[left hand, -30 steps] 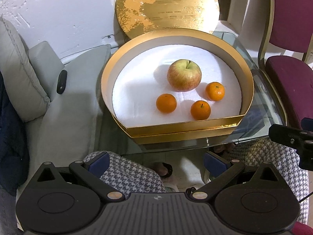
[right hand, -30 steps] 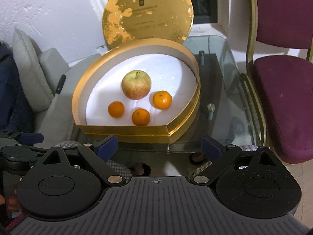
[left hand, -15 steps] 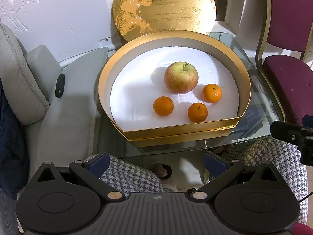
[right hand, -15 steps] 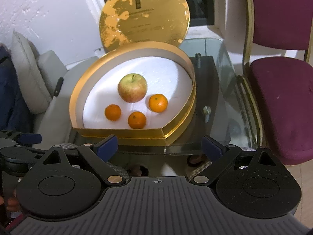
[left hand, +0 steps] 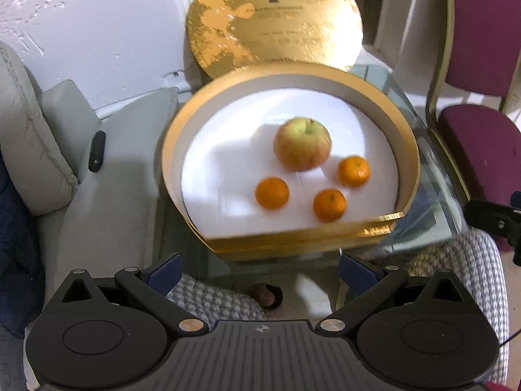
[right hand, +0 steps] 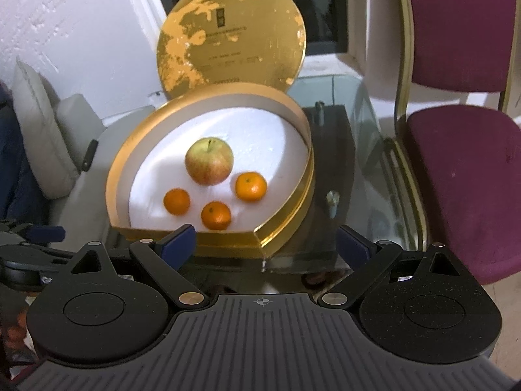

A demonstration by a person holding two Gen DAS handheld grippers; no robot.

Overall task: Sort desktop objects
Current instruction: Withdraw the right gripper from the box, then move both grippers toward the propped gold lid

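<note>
Glass tabletop (right hand: 355,150), set between a grey sofa and a maroon chair, is carrying the lot. Item one: a gold round box (left hand: 182,123) (right hand: 120,169) with a white foam floor is sitting open on the glass, its flat front edge facing the cameras. Inside it, an apple (left hand: 302,143) (right hand: 209,161) is resting stem up near the middle; three mandarins are lying in front of it, apart from one another: a left mandarin (left hand: 272,193) (right hand: 176,201), a middle mandarin (left hand: 329,205) (right hand: 216,215) nearest the front edge, and a right mandarin (left hand: 353,171) (right hand: 250,186) just beside the apple. Gold lid (left hand: 273,16) (right hand: 231,32), worn in patches, is standing tilted behind the box against the white wall (left hand: 97,26). Left gripper (left hand: 260,265) is hovering short of the box front, fingers spread wide and holding nothing, above a houndstooth-clad lap (left hand: 208,296). Right gripper (right hand: 265,242) is hovering likewise at the table's near edge, fingers wide apart and empty. Grey sofa cushions (left hand: 29,137) (right hand: 35,123) are lying to the left, with a small black object (left hand: 97,151) resting on the seat. Maroon chair (left hand: 482,150) (right hand: 462,179) is standing to the right of the table.
</note>
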